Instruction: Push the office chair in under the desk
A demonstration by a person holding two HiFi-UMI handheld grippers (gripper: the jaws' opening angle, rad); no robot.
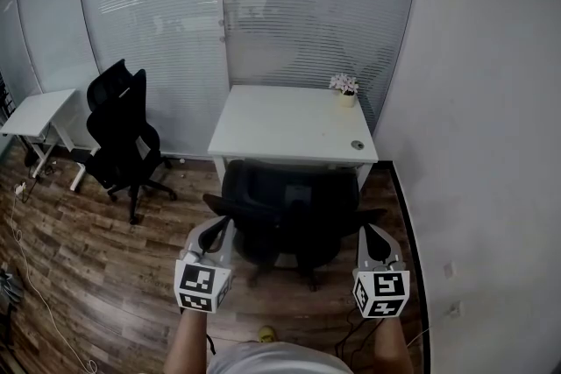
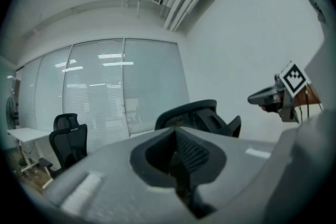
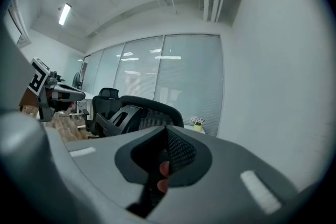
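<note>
Jaws of the left gripper [image 2: 176, 132] are pressed fully together with nothing between them, and the jaws of the right gripper [image 3: 167, 132] are likewise shut tight and empty. Seen from the head view, the left gripper [image 1: 218, 226] and the right gripper [image 1: 369, 231] are held level and side by side, well apart from each other, one at each flank of the black office chair [image 1: 289, 210], whose back faces the person. The chair's curved back [image 2: 195, 112] rises just beyond the left jaw tips and slightly to their right; in the right gripper view the same back [image 3: 152, 107] stands just beyond the tips and a little to their left. I cannot tell whether either pair of tips touches the chair. The chair stands on the wooden floor [image 1: 96, 276] directly in front of the white worktop [image 1: 280, 127], its far side at or slightly under the worktop's near edge, while its back, armrests and base stand out on the person's side. A small potted plant [image 1: 344, 88] sits at the worktop's far right corner, close to the white wall [image 1: 491, 101]. A second black chair [image 1: 123, 136] stands well off to the left, in front of the glass partition [image 1: 158, 13].
</note>
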